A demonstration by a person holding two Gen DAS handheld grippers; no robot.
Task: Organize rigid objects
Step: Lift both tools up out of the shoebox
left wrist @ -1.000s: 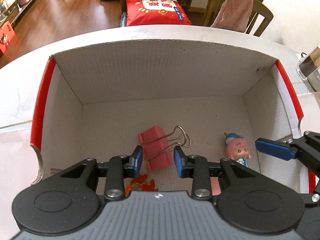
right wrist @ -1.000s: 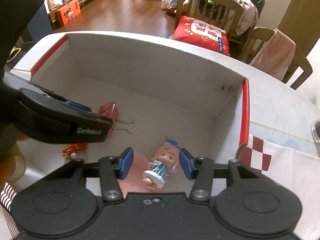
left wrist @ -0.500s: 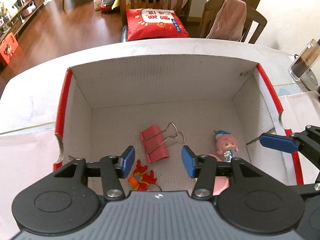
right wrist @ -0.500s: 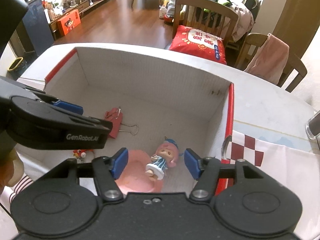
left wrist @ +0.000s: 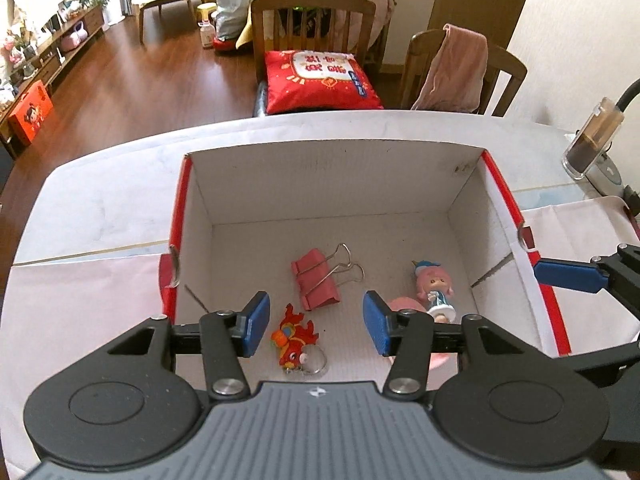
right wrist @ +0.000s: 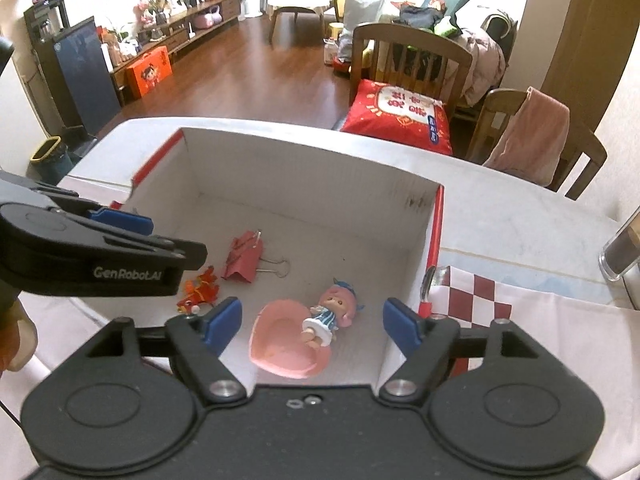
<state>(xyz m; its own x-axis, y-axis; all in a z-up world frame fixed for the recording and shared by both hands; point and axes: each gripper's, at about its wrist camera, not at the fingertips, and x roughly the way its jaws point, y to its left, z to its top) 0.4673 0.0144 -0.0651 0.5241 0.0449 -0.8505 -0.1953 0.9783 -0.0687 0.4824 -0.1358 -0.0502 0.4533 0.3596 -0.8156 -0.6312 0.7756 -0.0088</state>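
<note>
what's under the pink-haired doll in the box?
The doll lies partly on a pink heart-shaped dish, head off its rim toward the box wall. The dish area beneath the doll's body is covered, so anything there cannot be seen.

We see a wooden floor (left wrist: 132, 92), two wooden chairs (right wrist: 412, 64), a red cushion (left wrist: 320, 80) and a low sideboard (right wrist: 180, 36)

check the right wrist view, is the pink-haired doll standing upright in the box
No, the doll lies tipped over on the floor of the box, partly on a pink heart-shaped dish.
</note>
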